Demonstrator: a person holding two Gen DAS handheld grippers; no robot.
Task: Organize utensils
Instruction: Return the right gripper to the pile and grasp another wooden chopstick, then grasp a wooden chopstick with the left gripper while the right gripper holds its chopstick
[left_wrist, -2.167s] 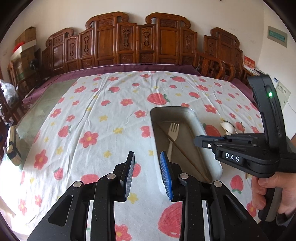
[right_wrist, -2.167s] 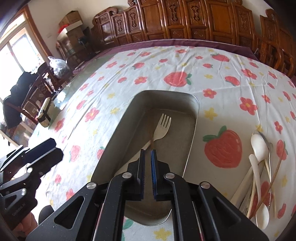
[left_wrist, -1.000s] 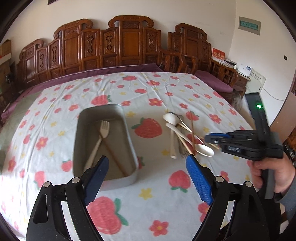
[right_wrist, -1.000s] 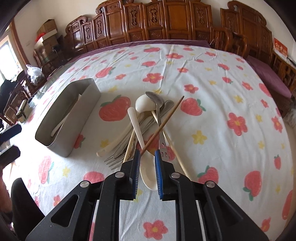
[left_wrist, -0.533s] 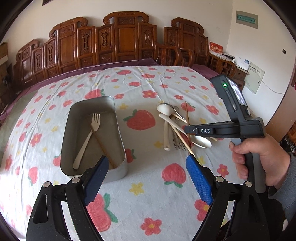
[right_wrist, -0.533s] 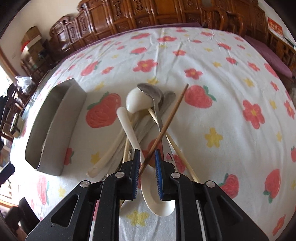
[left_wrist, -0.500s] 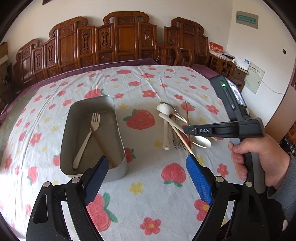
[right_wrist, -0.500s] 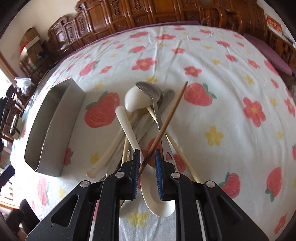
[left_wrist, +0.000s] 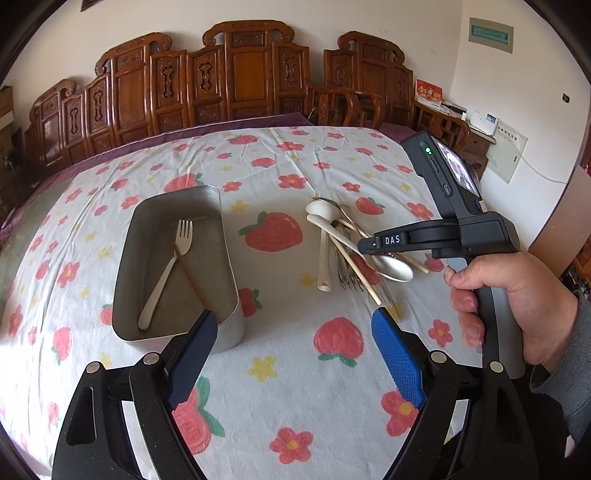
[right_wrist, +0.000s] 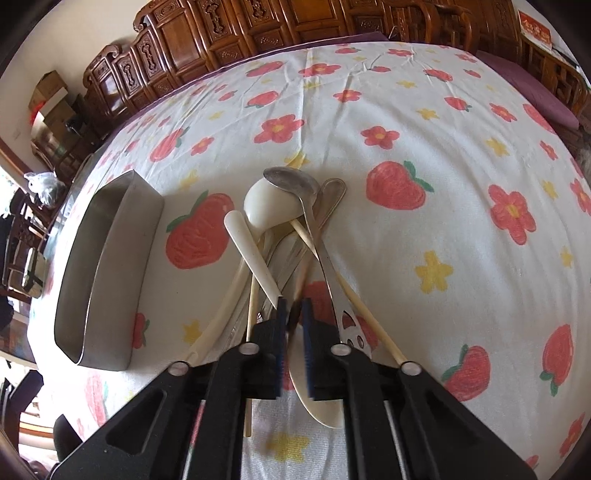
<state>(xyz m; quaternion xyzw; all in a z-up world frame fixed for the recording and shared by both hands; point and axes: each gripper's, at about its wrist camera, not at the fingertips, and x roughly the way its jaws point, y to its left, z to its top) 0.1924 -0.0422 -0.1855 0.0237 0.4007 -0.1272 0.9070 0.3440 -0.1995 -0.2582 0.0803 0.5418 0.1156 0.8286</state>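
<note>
On the worktop (left_wrist: 280, 373) | tray (left_wrist: 146, 225) held a fork (left_wrist: 168, 269) and a chopstick (left_wrist: 194, 280) | pile (right_wrist: 295, 236) of spoons, forks, chopsticks lay right of tray | right gripper (right_wrist: 294, 314) low in pile, jaws narrowed around a blurred brown chopstick (right_wrist: 301, 275), grasp unclear | left gripper (left_wrist: 291, 354) released, jaws wide, raised near tray.

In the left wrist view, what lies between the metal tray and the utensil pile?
Only tablecloth with a printed strawberry; nothing rests between the metal tray and the utensil pile. The left wrist view shows this stretch whole.

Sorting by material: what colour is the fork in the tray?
Cream-white fork, clearest in the left wrist view.
</note>
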